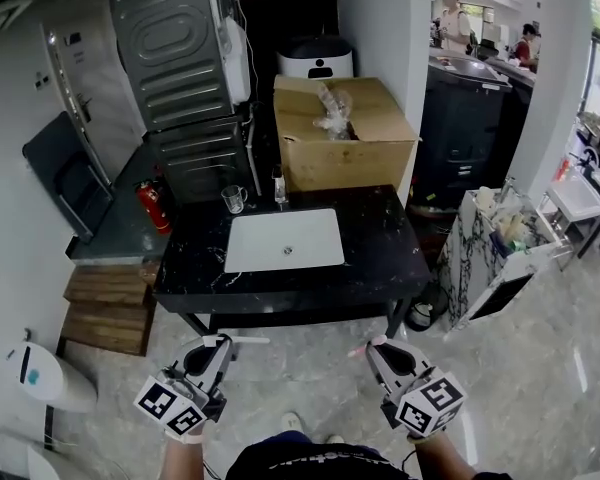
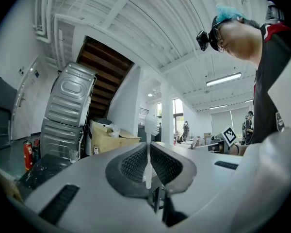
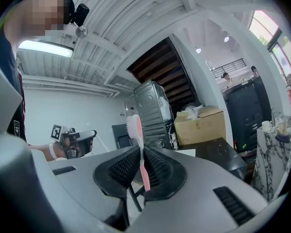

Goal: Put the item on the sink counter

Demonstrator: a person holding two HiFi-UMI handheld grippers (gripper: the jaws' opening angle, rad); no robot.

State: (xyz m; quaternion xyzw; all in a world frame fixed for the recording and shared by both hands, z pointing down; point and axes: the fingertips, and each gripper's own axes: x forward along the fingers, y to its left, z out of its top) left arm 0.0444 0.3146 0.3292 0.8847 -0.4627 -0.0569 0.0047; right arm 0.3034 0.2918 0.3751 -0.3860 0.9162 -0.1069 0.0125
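While both grippers hang low over the pale tiled floor (image 1: 310, 363), well short of the counter (image 1: 380, 258), the count runs as follows.

Toothbrushes: two. Neither is on the counter.
- white toothbrush (image 2: 148, 147): upright between the jaws of the left gripper (image 2: 149, 165), bristle head above the pads.
- pink toothbrush (image 3: 138, 147): upright between the jaws of the right gripper (image 3: 139, 168), bristle head up and facing left in that gripper's view.

Jaws: both pairs nearly together, each clamped on the thin handle of its brush, ribbed pads pressing from either side.

On the counter: one white sink basin (image 1: 270, 250) set in the middle, bare inside. One glass cup (image 1: 234, 199) at the back edge, left of the basin. One small bottle (image 1: 279, 188) just to the cup's right. The top is black stone with pale veining.

Room:
- one cardboard box (image 1: 345, 148), open, behind the counter.
- one grey ribbed metal appliance (image 1: 175, 58), leaning, at back left.
- one red fire extinguisher (image 1: 153, 206) beside the counter's left end.
- wooden steps (image 1: 105, 308) at the left.
- two people (image 1: 450, 18) stand far off at upper right.
- white beams overhead.
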